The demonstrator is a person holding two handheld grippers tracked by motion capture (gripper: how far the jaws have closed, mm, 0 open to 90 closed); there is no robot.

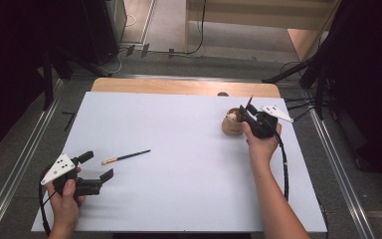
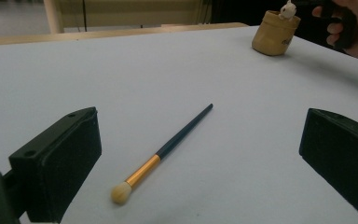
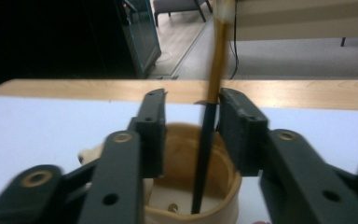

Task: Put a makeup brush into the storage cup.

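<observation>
On the near left of the table, the left gripper [image 1: 97, 167] is held open, and a second brush [image 1: 125, 158] lies just beyond it, to be picked up next. At far right, a brush [image 3: 204, 154] stands loose between the parted jaws of the right gripper [image 3: 191, 133], already dropped into the wooden cup [image 3: 223, 186].
</observation>
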